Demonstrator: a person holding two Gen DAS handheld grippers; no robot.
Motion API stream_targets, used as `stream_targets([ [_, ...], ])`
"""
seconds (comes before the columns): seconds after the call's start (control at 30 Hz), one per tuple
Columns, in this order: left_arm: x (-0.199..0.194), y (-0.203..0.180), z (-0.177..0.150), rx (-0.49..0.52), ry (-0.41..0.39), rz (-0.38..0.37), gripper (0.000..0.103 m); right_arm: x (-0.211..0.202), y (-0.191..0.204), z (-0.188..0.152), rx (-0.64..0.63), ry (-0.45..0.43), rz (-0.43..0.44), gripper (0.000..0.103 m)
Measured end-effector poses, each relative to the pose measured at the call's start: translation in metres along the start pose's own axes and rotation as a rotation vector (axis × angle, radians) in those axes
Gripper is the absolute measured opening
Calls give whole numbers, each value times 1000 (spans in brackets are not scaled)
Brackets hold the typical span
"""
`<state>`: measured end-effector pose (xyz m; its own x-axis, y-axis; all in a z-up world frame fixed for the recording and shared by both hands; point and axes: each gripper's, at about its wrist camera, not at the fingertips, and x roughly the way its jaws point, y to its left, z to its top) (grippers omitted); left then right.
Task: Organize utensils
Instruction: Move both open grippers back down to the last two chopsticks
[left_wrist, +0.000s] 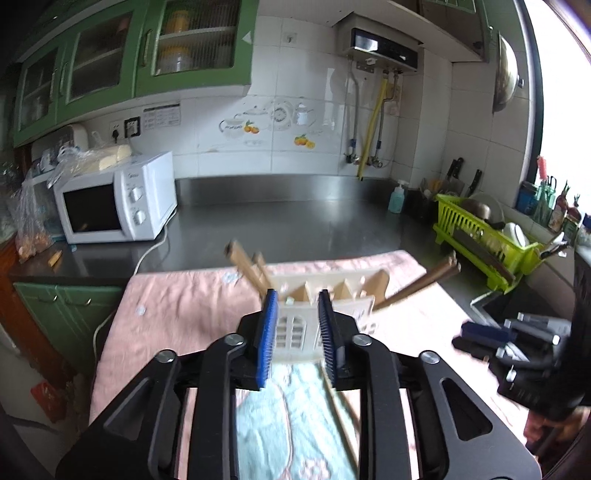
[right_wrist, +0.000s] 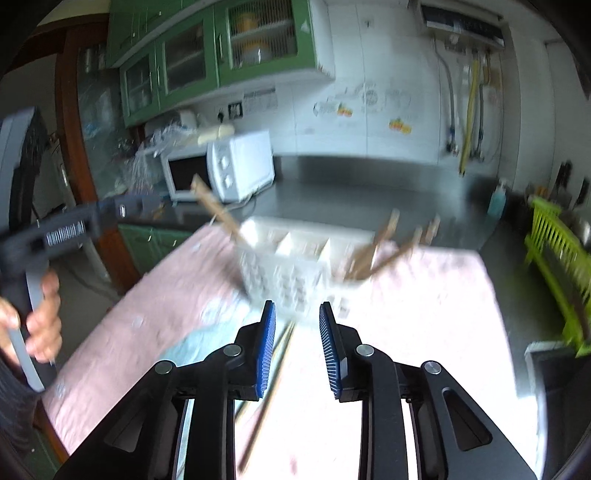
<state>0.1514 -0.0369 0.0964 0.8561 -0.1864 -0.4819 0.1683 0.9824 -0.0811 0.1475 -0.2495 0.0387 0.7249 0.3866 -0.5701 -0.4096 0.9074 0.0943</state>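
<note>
A cream plastic utensil holder (left_wrist: 317, 295) with several compartments stands on a pink towel (left_wrist: 177, 314). Wooden chopsticks lean out of its left end (left_wrist: 245, 264) and right end (left_wrist: 417, 286). My left gripper (left_wrist: 297, 314) is open, its blue pads either side of the holder's front, empty. In the blurred right wrist view the holder (right_wrist: 291, 262) is ahead of my right gripper (right_wrist: 297, 325), which is open and empty. A pair of chopsticks (right_wrist: 273, 373) lies on the towel under its left finger; it also shows in the left wrist view (left_wrist: 341, 402).
A white microwave (left_wrist: 114, 199) stands at the back left on the steel counter (left_wrist: 295, 218). A green dish rack (left_wrist: 484, 236) and a soap bottle (left_wrist: 397, 197) are at the right. The other gripper shows at the right (left_wrist: 517, 343) and at the left (right_wrist: 55, 232).
</note>
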Motion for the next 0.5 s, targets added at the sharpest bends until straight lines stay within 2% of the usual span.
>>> stream_targets([
  [0.1,-8,4,-22,-7,5,17,36,9,10,-38,35,50,23,24],
  [0.3,-14,16,-65,-46,39,34,46,43,28,-97,100,167,47,24],
  [0.5,-14,30,-100,-79,72,78,50,67,37,-126,133,222,34,24],
])
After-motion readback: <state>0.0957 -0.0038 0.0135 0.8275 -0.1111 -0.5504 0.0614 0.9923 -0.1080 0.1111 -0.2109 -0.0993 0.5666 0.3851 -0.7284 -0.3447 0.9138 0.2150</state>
